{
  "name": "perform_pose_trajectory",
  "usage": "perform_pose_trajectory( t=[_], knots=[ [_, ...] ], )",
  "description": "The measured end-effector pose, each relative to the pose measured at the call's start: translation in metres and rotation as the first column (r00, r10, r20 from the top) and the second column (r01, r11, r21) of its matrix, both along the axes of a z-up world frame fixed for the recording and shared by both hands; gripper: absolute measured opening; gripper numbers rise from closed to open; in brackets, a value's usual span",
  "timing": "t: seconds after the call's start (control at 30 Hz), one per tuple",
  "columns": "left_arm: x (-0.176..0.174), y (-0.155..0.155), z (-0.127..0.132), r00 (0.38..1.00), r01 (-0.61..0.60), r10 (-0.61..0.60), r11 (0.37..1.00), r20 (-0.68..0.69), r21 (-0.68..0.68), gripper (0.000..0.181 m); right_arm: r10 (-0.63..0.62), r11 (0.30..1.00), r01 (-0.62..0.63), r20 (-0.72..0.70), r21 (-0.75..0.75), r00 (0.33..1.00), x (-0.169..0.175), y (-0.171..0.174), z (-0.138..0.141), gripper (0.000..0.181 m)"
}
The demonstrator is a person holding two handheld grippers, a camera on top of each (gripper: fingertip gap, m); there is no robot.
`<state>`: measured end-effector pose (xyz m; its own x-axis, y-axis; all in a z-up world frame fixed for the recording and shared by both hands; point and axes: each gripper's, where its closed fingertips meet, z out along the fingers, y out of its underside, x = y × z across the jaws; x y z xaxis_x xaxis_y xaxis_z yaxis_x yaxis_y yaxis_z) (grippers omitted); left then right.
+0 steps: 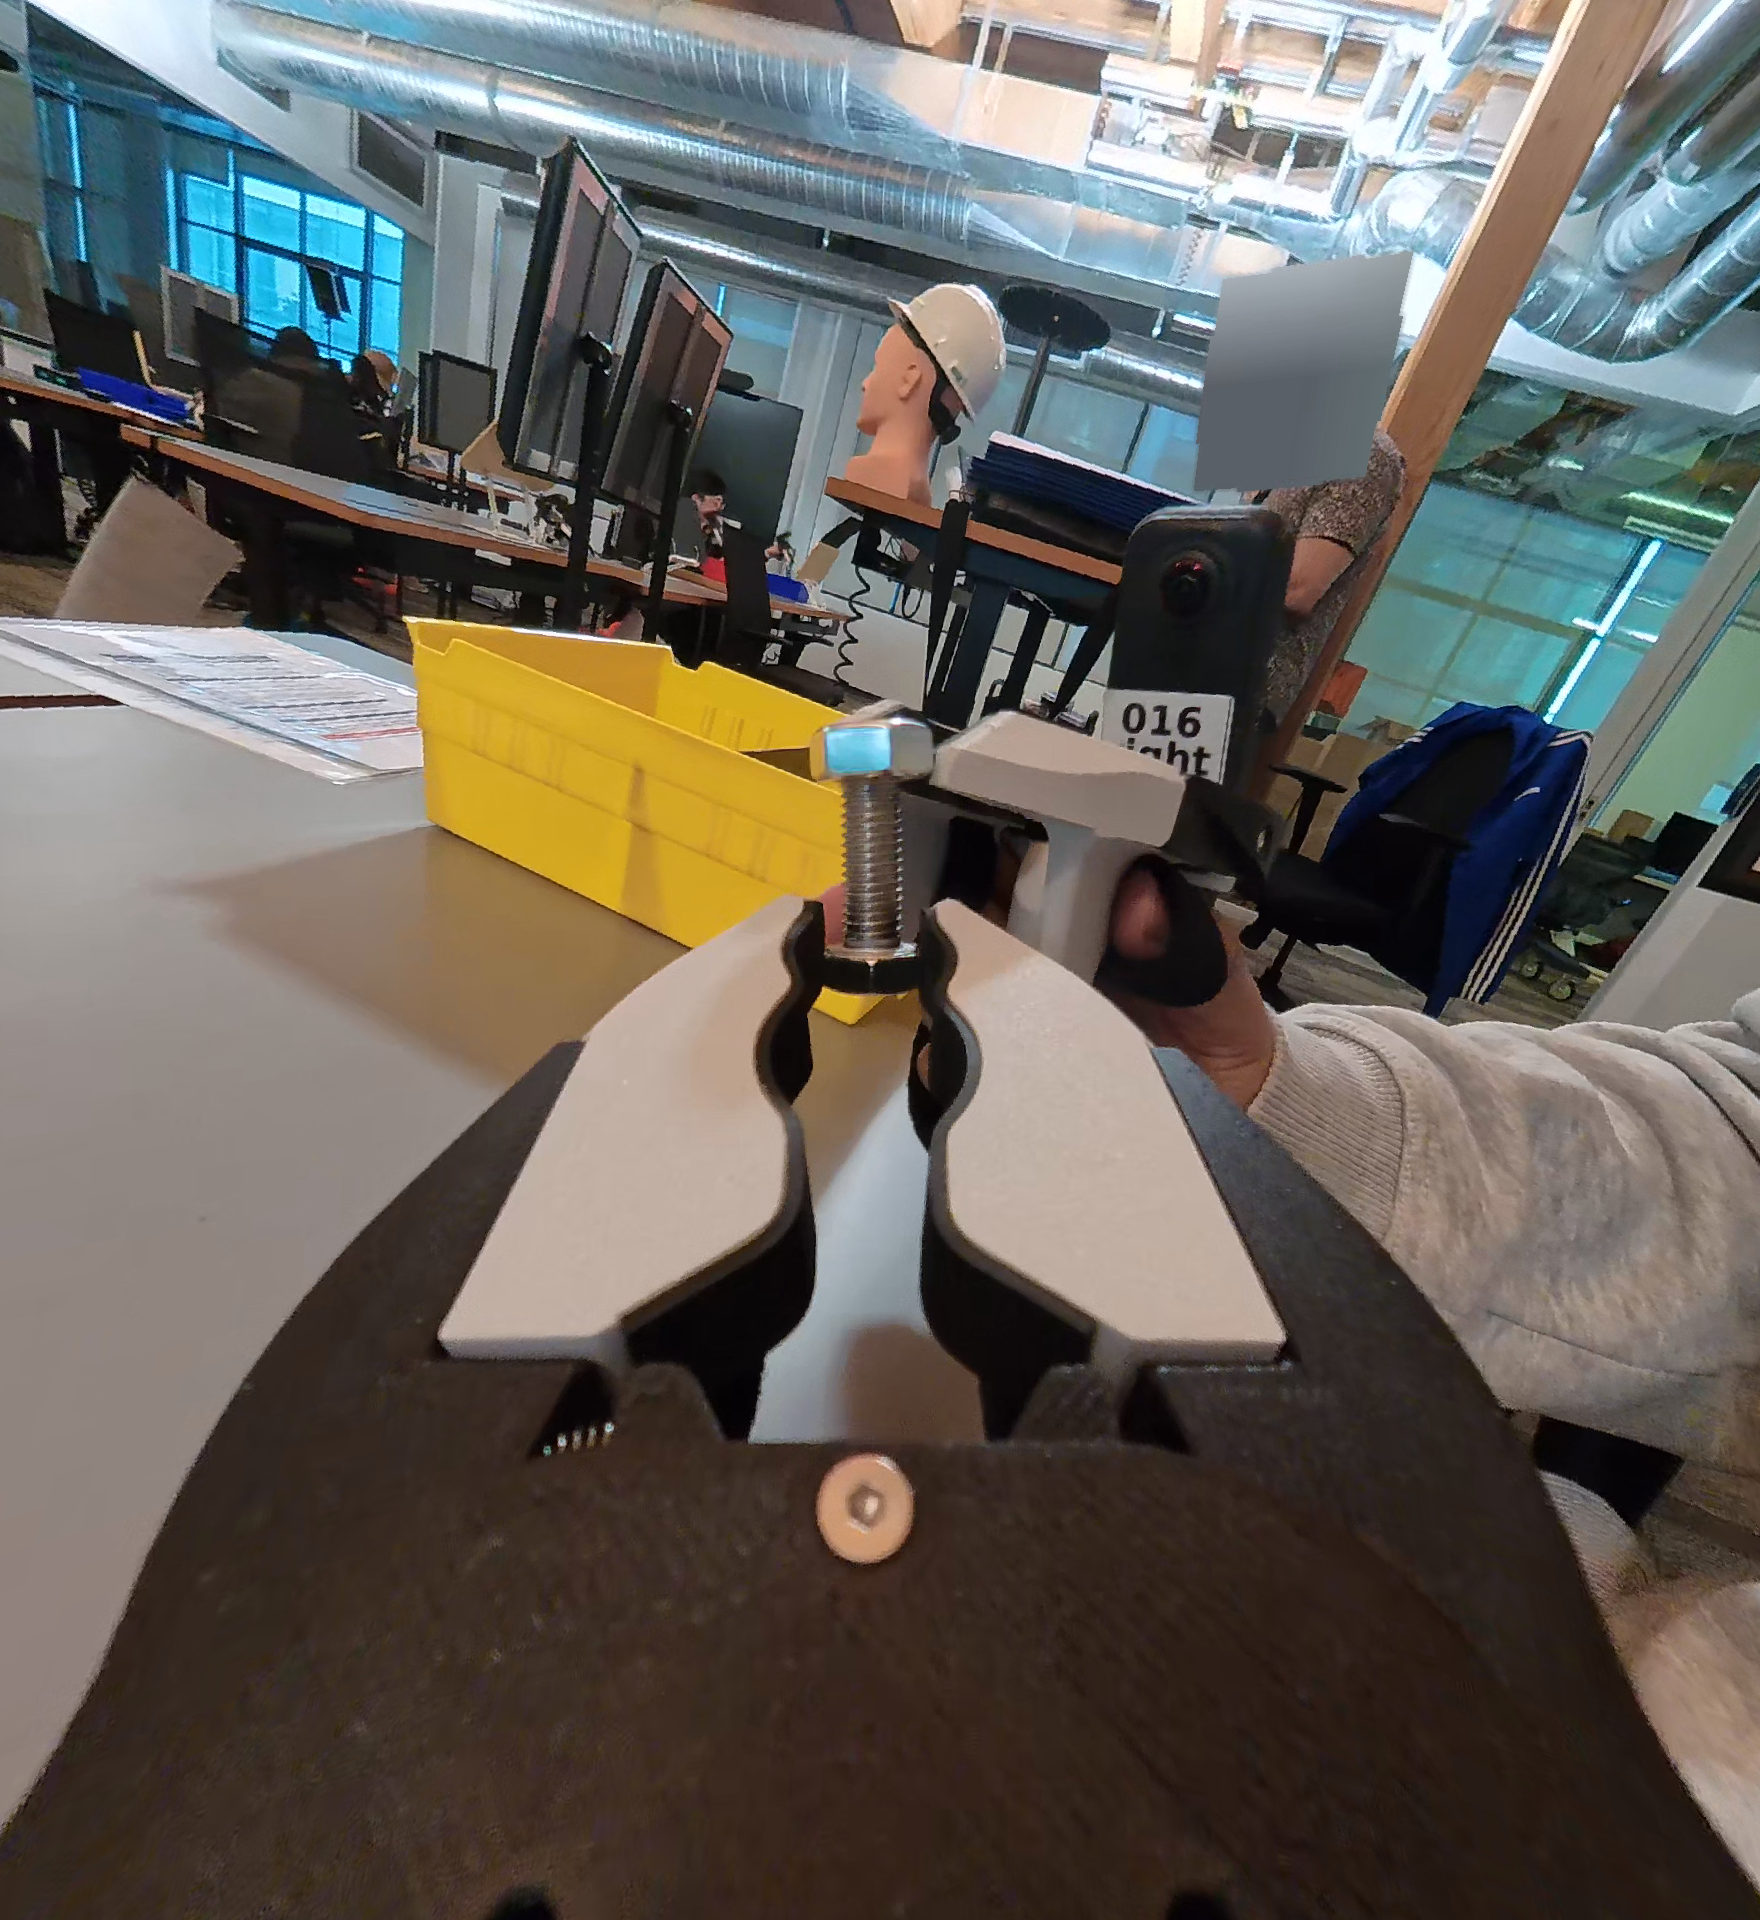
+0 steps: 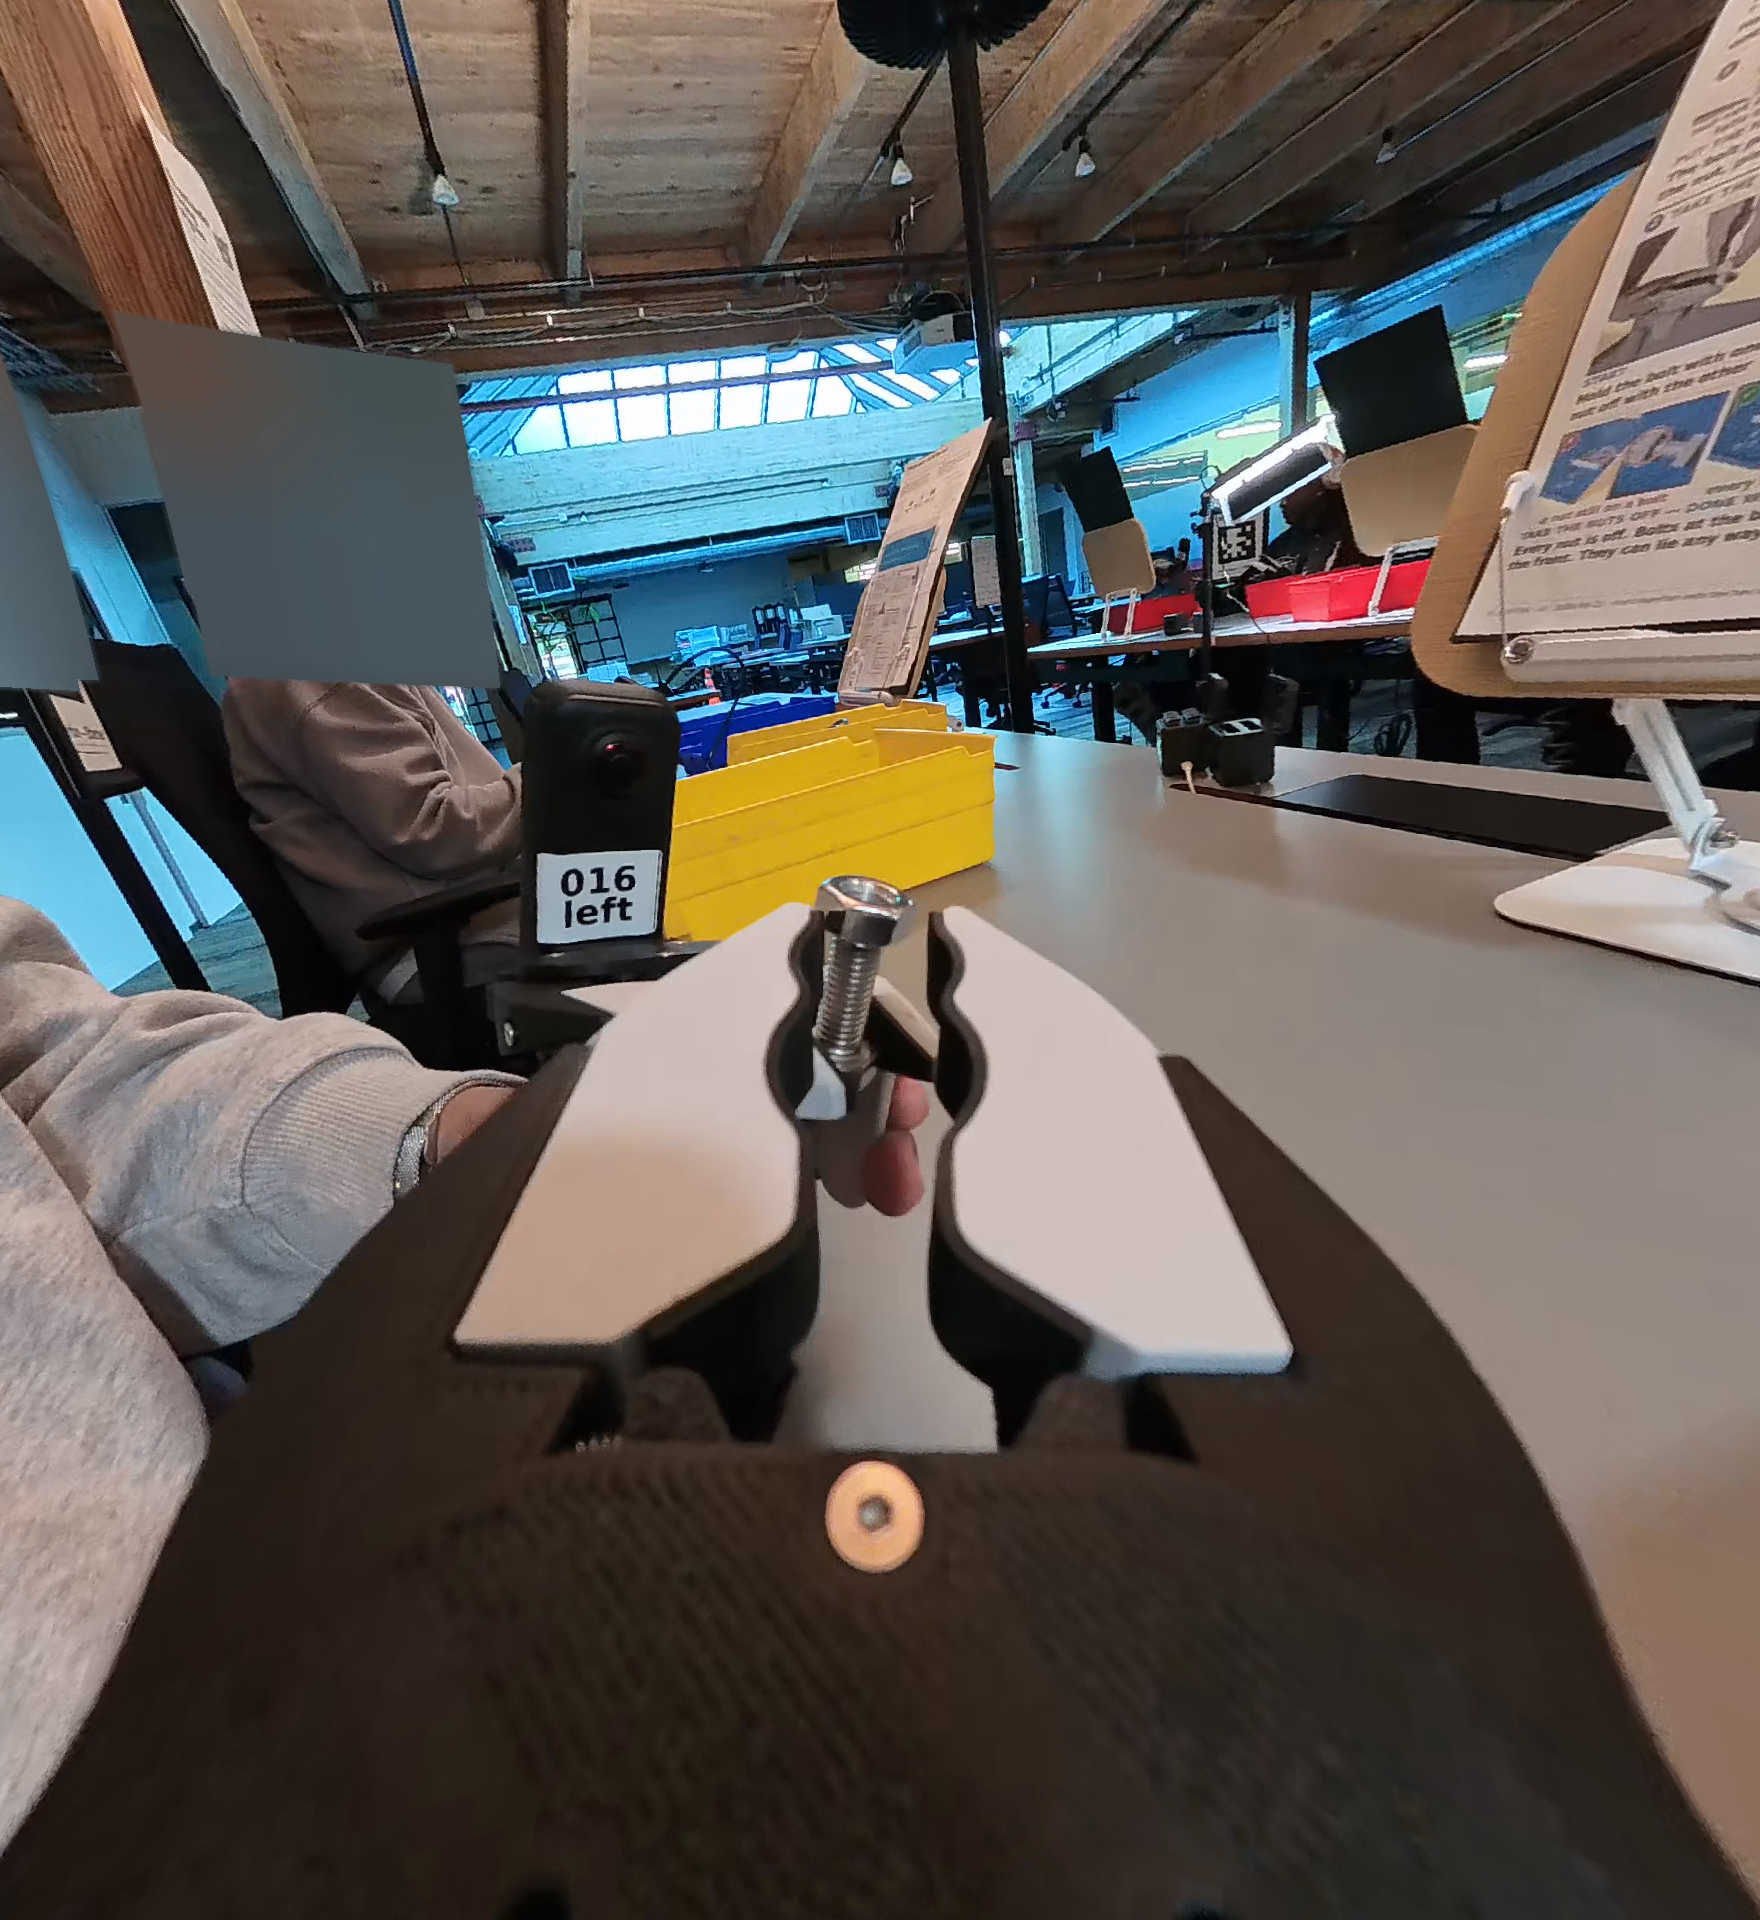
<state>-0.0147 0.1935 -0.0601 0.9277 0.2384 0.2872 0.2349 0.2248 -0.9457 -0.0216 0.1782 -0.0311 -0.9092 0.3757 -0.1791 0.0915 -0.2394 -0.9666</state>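
A steel bolt (image 1: 874,862) stands upright in the air above the grey table (image 1: 180,987). My left gripper (image 1: 868,951) is shut on the dark nut (image 1: 868,971) at the bolt's lower end. My right gripper (image 1: 923,774) comes in from the right and grips the bolt's hex head (image 1: 868,750). In the right wrist view my right gripper (image 2: 863,925) is shut around the bolt head (image 2: 860,899). The threaded shaft (image 2: 848,997) runs down to the left gripper (image 2: 860,1060) beyond it. A gloved hand (image 1: 1167,956) holds the right gripper.
A yellow plastic bin (image 1: 595,769) stands on the table just behind the bolt; it also shows in the right wrist view (image 2: 834,810). A laminated sheet (image 1: 232,675) lies at the far left. An instruction board on a white stand (image 2: 1686,416) is at the right. A seated person (image 2: 367,779) is beyond the table. Both grippers' tips are close together, under 4 cm apart.
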Motion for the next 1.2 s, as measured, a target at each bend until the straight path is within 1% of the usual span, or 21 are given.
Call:
perform_pose_trajectory(
  t=[0.1,0.2,0.33,0.47,0.6,0.77,0.9,1.2],
  knots=[
    [0.001,-0.001,0.002,1.0,0.005,-0.005,1.0,0.0,0.009,0.017,0.001,1.0,-0.001,0.016,-0.016,1.0,-0.002,0.002,0.0,0.017],
    [0.001,0.0,0.001,1.0,0.004,-0.004,1.0,-0.004,0.003,0.017,-0.023,1.0,0.023,0.037,-0.013,0.999,-0.007,0.006,-0.003,0.014],
    [0.001,0.0,0.001,1.0,0.001,-0.001,1.0,-0.004,0.001,0.017,0.005,0.999,-0.004,0.024,-0.046,1.0,-0.002,0.006,0.003,0.018],
    [0.0,0.0,0.0,1.0,-0.005,0.005,1.0,-0.003,-0.005,0.017,0.021,0.999,-0.02,0.009,-0.039,1.0,0.002,0.001,0.004,0.021],
    [0.0,0.0,0.0,1.0,-0.004,0.004,1.0,-0.001,0.0,0.017,0.005,1.0,-0.005,0.009,-0.013,1.0,-0.001,0.0,0.0,0.02],
    [0.0,-0.001,0.001,1.0,-0.002,0.002,1.0,-0.002,0.004,0.017,-0.014,0.999,0.016,0.052,-0.039,0.999,-0.008,0.007,-0.002,0.017],
    [0.001,0.0,0.0,1.0,-0.001,0.001,1.0,-0.007,-0.006,0.017,0.005,0.998,-0.002,0.038,-0.06,0.999,-0.005,0.007,0.003,0.02],
    [0.001,0.002,-0.004,0.999,-0.022,0.021,0.999,-0.033,-0.046,0.017,0.022,1.0,-0.022,0.008,-0.013,1.0,0.002,-0.005,0.0,0.024]
  ],
)
